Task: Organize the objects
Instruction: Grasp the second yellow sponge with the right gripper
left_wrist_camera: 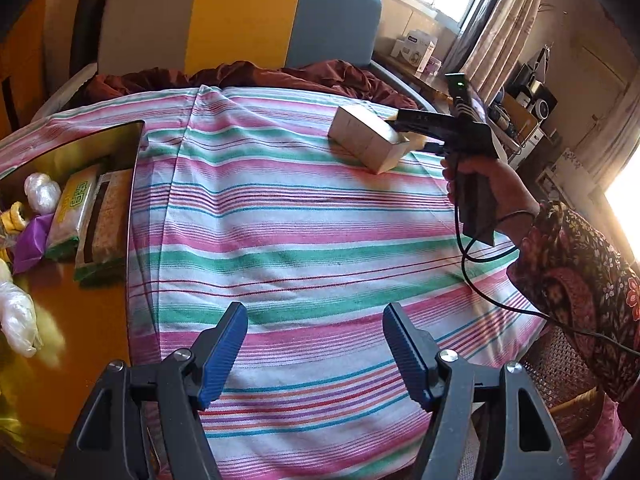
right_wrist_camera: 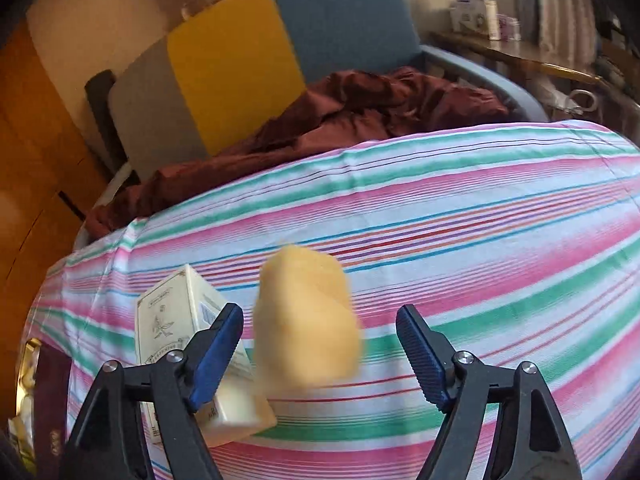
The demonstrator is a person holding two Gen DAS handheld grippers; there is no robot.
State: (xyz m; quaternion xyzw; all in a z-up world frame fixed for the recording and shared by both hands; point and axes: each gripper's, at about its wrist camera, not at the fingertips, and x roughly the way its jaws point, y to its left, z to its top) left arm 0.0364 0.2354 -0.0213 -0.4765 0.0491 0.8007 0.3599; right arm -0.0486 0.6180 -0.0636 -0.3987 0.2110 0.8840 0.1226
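The right gripper [right_wrist_camera: 319, 344] tilts down over the striped sheet [left_wrist_camera: 304, 216], jaws wide and pressing on nothing; a blurred yellow lump [right_wrist_camera: 306, 320] sits between them, the box [right_wrist_camera: 180, 332] just left. The left gripper [left_wrist_camera: 315, 344] hovers open and empty above bare sheet, near the tray [left_wrist_camera: 136, 168] edge.

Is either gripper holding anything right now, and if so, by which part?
Nothing is held. The left gripper is open over bare sheet. The right gripper is open; the yellow lump sits between its fingers untouched.
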